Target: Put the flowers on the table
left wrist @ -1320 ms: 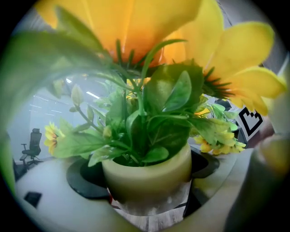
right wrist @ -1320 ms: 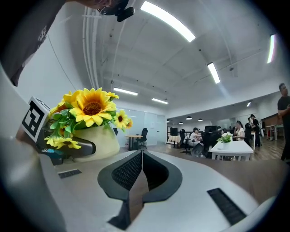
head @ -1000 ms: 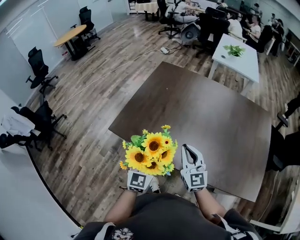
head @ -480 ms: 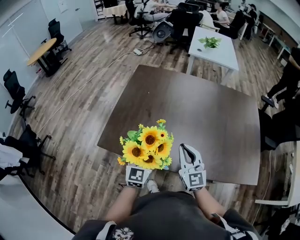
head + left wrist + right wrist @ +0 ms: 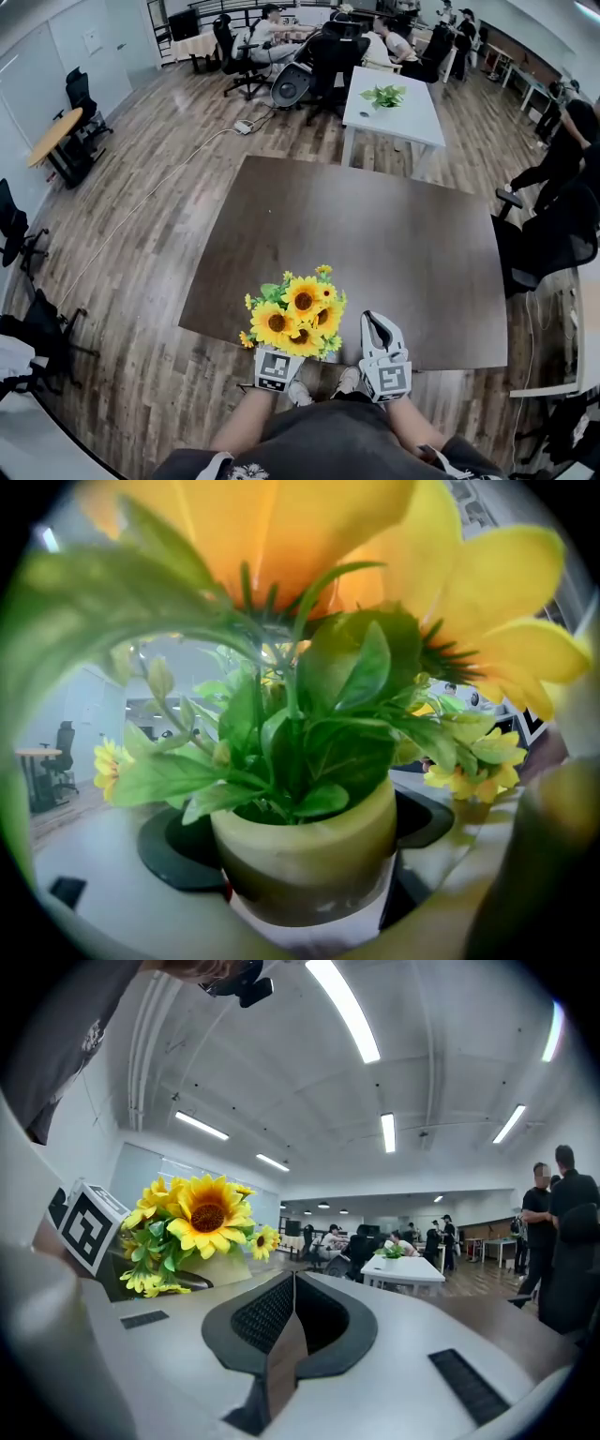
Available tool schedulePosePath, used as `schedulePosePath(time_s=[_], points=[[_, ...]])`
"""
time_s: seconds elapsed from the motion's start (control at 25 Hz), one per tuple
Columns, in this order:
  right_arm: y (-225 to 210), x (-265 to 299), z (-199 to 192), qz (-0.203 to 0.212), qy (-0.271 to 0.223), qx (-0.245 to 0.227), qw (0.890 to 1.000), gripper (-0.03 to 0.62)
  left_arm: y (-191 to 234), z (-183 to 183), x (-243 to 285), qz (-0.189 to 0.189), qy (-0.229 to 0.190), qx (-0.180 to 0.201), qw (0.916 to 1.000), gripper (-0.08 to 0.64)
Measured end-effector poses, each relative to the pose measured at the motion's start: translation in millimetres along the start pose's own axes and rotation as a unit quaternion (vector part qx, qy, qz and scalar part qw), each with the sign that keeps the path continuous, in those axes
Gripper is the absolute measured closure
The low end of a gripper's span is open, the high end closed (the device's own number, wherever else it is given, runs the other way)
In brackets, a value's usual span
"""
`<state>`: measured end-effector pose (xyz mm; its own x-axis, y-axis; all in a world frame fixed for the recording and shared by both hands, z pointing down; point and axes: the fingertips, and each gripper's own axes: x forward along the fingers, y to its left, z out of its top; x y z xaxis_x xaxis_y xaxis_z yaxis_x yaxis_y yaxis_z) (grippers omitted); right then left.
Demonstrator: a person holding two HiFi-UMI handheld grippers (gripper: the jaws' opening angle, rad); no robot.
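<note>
Two grippers are showing at 6 o'clock in the head view. My left gripper (image 5: pixel 278 364) is grasping the pale pot (image 5: pixel 305 855) of the flowers (image 5: pixel 298 314). In the left gripper view the pot is sitting upright between the dark pads (image 5: pixel 178 841), with green leaves rising from it. The yellow bunch is hanging over the near edge of the dark table (image 5: pixel 375 225), at its 6 o'clock side. I cannot tell whether the pot is touching the top. My right gripper (image 5: pixel 374 320) is hovering just beside the flowers, at their 3 o'clock, with its jaws clenched together on nothing. A white table (image 5: pixel 412 117) carrying a small green plant (image 5: pixel 384 95) is standing at 12 o'clock, beyond the dark table.
</note>
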<state>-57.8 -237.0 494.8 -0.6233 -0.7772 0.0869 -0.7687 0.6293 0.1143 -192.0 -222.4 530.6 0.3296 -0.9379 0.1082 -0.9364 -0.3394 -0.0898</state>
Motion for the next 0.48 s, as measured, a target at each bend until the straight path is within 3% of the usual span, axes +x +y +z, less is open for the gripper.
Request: schedulePosePath(time_s=[0.48], points=[[-60.4, 1.1, -27.4, -0.008, 0.025, 0.004, 1.000, 0.568, -35.3, -16.9, 58.9, -0.023, 0.025, -0.010, 0.9994, 0.025]])
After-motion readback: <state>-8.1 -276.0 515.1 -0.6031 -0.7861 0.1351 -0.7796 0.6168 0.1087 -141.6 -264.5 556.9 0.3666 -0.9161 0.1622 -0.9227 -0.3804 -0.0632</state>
